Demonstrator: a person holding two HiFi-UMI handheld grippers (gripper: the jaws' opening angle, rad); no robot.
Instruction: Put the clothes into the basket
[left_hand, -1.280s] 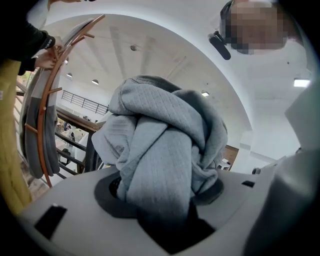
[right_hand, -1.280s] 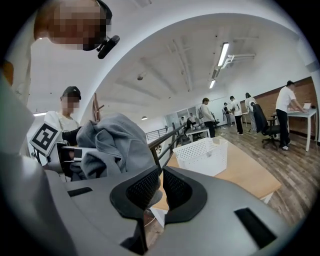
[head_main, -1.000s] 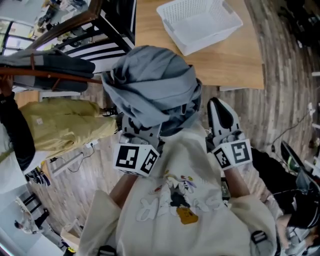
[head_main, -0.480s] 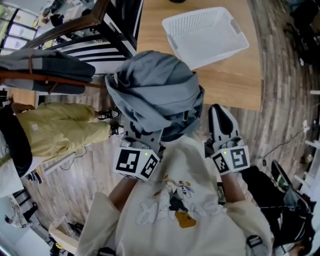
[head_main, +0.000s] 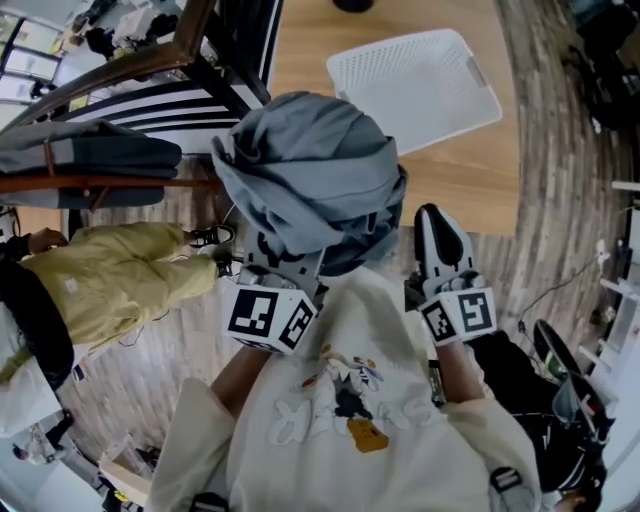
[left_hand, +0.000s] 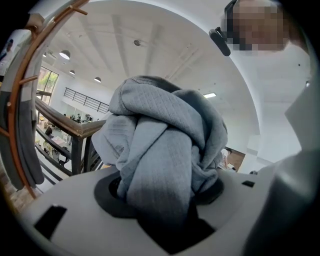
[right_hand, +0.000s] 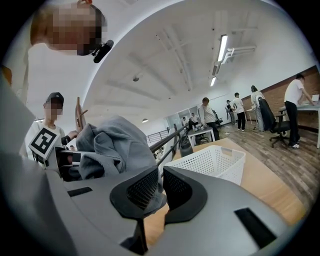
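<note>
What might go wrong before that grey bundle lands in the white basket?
The grey garment is a big loose bundle held in the jaws of the left gripper, so folds might slip free or trail onto the floor. The basket looks light; a bump from the bundle may push it along the table.

Left gripper (head_main: 281, 272): jaws are totally buried under the grey garment (head_main: 305, 170) in the head view, and they're smothered in its own view too. The clothes rack (head_main: 130, 184) is cut off at the left edge. In the right gripper view, the basket (right_hand: 215, 162) is partly hidden at its left end.
</note>
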